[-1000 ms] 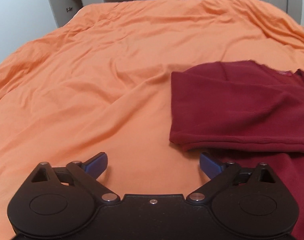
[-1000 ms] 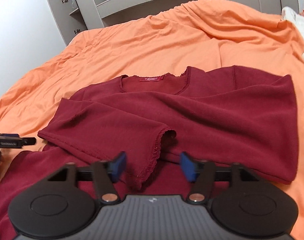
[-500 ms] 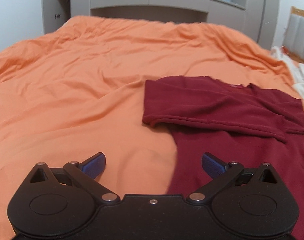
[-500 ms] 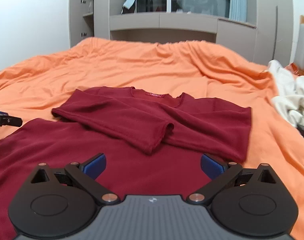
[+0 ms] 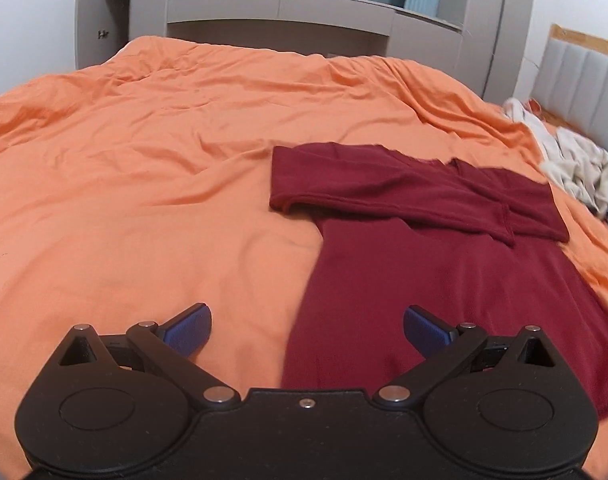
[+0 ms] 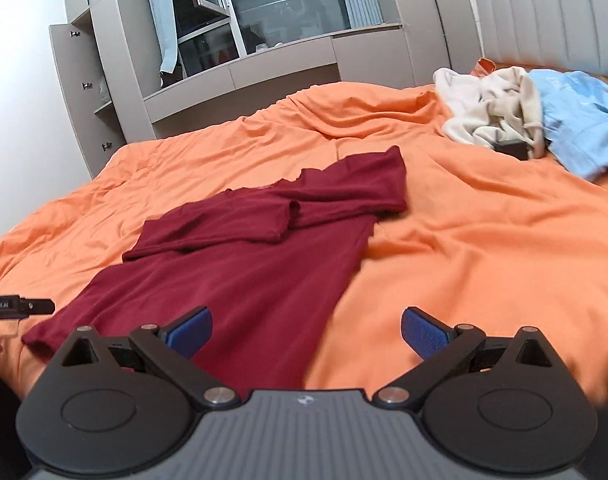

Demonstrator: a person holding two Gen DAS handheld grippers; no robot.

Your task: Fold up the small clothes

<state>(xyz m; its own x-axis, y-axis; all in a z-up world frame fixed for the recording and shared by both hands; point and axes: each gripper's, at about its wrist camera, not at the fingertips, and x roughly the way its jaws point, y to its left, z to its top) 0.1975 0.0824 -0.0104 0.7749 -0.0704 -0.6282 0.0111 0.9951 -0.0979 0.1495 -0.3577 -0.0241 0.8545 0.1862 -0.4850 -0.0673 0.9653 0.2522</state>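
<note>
Left hand-held gripper (image 5: 307,330): jaws spread wide and empty, above the near edge of the bed, with the left side seam of the top running between the blue pads (image 5: 192,326).
Right hand-held gripper (image 6: 305,330): jaws have just been opening and stand at their widest, nothing between them; the left pad is over red cloth, the right pad over bare cover.
Writing: at the left edge of the right wrist view a black bar (image 6: 18,306) of the other tool is cut off; its white print is partly readable, ending in "AI".
Dark red top (image 5: 443,280): lies flat on the near half of the bed, hem toward the near edge, neckline away; both sleeves (image 5: 391,196) are folded across the chest, one over the other. Its hem is hidden behind the gripper bodies.
Neck label: a small pink patch at the collar (image 6: 266,187), too small to read.
Orange bed cover (image 5: 144,184): wrinkled, bare left of the top.
Far right corner of the bed: a cream and light blue heap of clothes (image 6: 515,116) with a small dark object (image 6: 511,148) in it that I cannot identify.
Beyond the bed: grey cabinets (image 6: 100,92) and a window (image 6: 280,4).
</note>
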